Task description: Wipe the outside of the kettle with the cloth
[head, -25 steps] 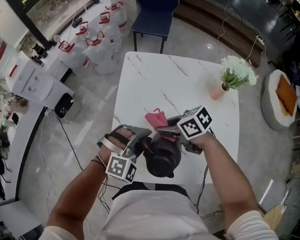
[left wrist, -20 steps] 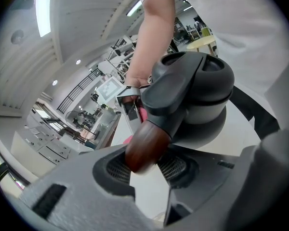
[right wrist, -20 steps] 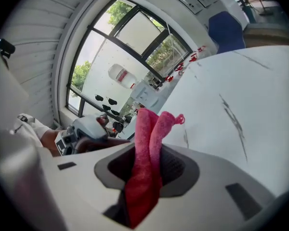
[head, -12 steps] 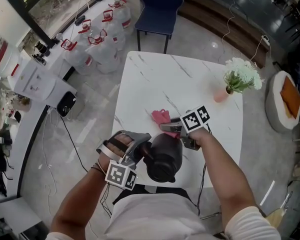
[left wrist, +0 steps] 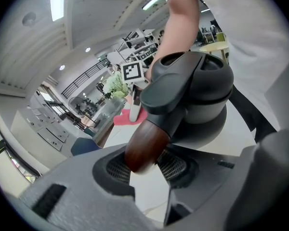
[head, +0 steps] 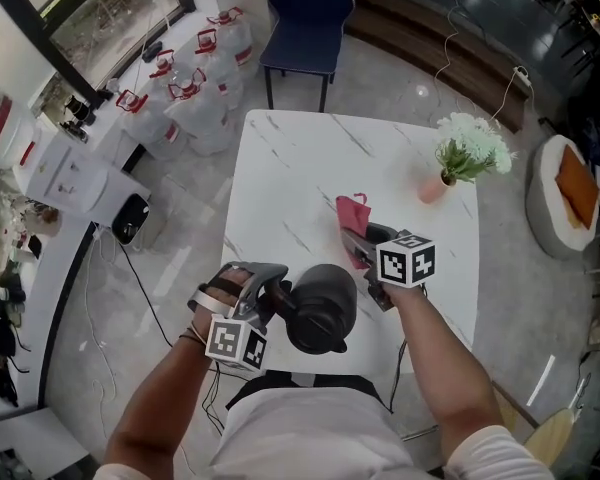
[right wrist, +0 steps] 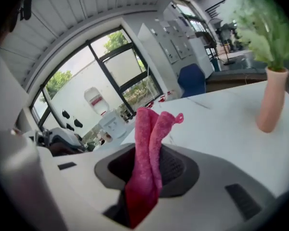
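The dark kettle [head: 322, 308] stood near the front edge of the white marble table [head: 300, 158], close to the person, much where it had been a second before. Its brown wooden handle [left wrist: 143, 148] pointed left and sat between the jaws of the left gripper [head: 278, 293], whose pads were closed against it on both sides; that grip and the gripper's place had hardly changed. The clear change was on the other side. A second earlier the right gripper [head: 355, 243] had reached across the top of the kettle, with the pink cloth [head: 352, 223] showing beyond the kettle's far left side. Half a second earlier it was already drawing back toward the right. Now it lay to the right of the kettle, its marker cube [head: 407, 260] clear of the lid, and the cloth had swung round with it to the kettle's far right side. The jaws of the right gripper were clamped on the cloth, which stood up between them in a folded bunch with a small loop at its tip. The cloth was just beside the kettle, though whether the two touched could not be told. Farther off, a pink vase [head: 435, 188] of pale flowers stood toward the table's far right corner, well apart from the kettle. Beyond the table were a blue chair [head: 305, 18] and several water jugs [head: 190, 88] on the floor.
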The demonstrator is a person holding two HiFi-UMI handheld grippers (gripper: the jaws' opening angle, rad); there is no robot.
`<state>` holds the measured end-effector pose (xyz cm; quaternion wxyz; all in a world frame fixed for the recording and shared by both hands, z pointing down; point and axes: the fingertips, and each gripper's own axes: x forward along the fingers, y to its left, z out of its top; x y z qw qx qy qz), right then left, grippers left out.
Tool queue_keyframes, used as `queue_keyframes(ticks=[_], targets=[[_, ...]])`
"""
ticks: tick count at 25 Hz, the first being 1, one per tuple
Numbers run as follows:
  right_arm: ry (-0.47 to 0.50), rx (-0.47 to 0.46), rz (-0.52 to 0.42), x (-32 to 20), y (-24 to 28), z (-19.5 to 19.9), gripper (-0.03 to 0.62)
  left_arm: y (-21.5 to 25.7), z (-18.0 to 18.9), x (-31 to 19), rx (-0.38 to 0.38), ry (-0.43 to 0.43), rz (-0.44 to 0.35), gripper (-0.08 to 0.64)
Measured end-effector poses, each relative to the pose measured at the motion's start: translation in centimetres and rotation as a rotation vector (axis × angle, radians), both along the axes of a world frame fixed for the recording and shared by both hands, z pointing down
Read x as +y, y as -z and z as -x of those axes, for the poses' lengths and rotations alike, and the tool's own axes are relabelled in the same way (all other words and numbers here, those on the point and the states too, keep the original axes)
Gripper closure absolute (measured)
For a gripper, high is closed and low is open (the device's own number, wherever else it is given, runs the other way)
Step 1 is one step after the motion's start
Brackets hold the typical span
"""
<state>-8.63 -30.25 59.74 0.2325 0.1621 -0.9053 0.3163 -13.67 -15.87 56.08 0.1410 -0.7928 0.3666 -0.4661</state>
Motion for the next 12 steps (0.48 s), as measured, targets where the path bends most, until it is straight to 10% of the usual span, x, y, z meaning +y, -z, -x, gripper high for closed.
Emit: queue_keyframes(ticks=[12], targets=[[-0.318,-0.147,-0.018,7.3,7.2,-11.3,0.468,-2.1,0.1,-2.4,0.07,-0.07,0.186,0.411]])
